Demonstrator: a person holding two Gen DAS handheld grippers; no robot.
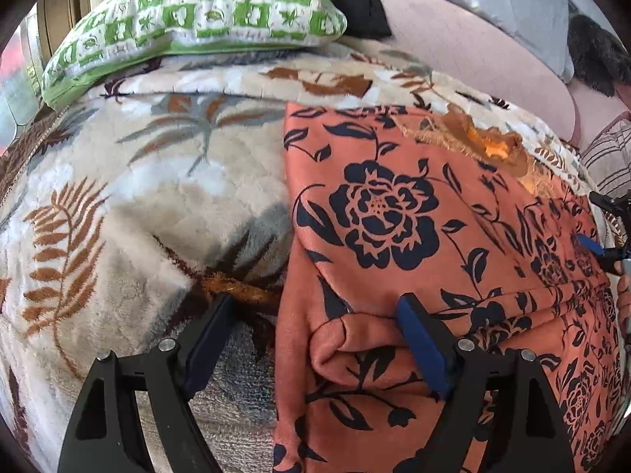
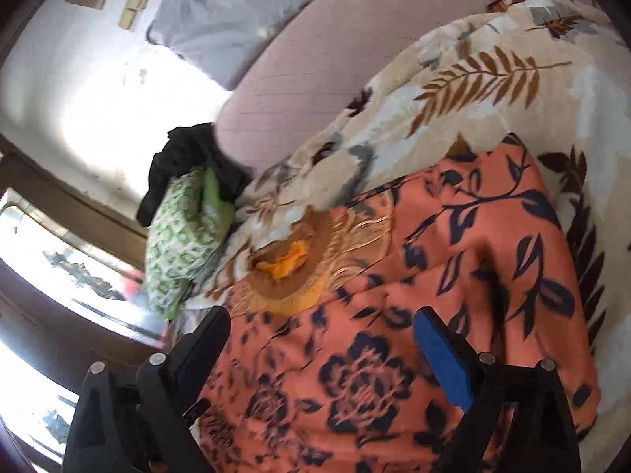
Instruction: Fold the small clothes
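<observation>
- The orange garment [image 1: 414,213], printed with dark flowers, lies spread on the leaf-patterned blanket [image 1: 130,205] that covers the bed. In the left wrist view its left edge runs down the middle of the blanket, and a folded hem bunches up at the near side.
- The left gripper [image 1: 315,315] stands released, jaws wide, straddling that left edge: one finger over bare blanket, the blue-padded one over the bunched hem. Nothing is pinched.
- The right gripper [image 2: 323,331] is also spread apart over the cloth near the embroidered neckline [image 2: 311,260], holding nothing. That view is blurred, so whether it touches the fabric cannot be told.
- Risk: if the left jaws close here, they could catch plush blanket pile along with the hem, and the blanket would lift with the fold.
- Risk: the hem is already doubled, so a pinch may take only one layer and the fold would come out skewed.
- Risk: if the two grippers grip at uneven spots, the cloth would drag crooked towards the blanket's edge.
- The green checked pillow [image 1: 197,12] at the far corner sits well apart and is unlikely to interfere.
</observation>
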